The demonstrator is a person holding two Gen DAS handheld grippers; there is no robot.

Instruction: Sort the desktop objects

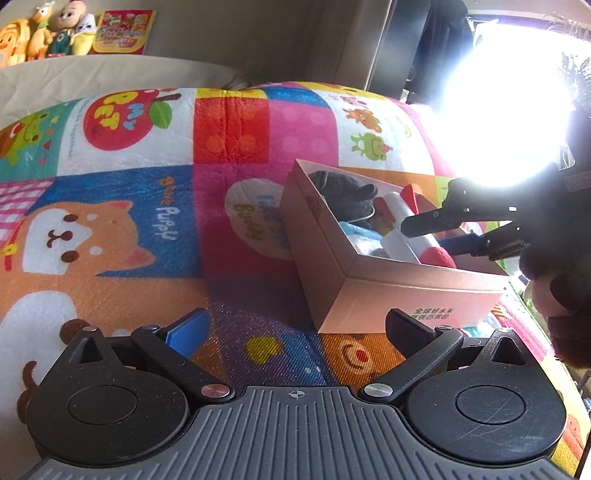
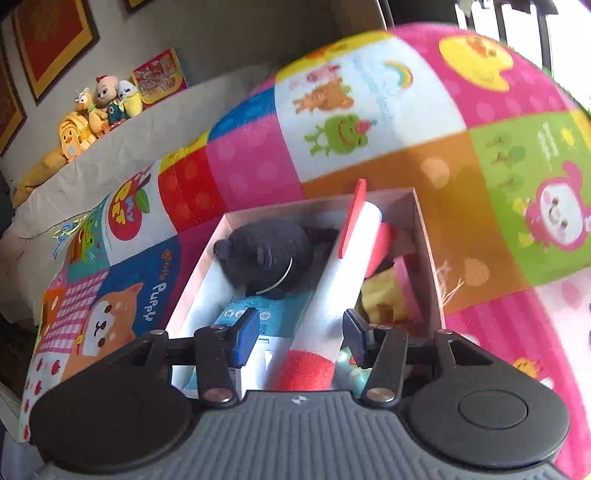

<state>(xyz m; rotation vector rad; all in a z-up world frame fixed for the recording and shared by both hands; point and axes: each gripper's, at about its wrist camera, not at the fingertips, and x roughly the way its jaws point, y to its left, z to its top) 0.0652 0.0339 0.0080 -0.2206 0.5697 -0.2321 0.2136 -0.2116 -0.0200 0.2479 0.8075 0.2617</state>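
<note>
A pink cardboard box sits on a colourful cartoon mat. It holds a dark grey plush, a white and red rocket plush and a blue packet. My left gripper is open and empty, low over the mat in front of the box. My right gripper hovers over the box, jaws open either side of the rocket plush without visibly gripping it. The grey plush, blue packet and a yellow toy lie inside. The right gripper also shows in the left wrist view.
Several plush toys and a red picture book line a ledge behind the mat. Strong window glare washes out the right side. Framed pictures hang on the wall.
</note>
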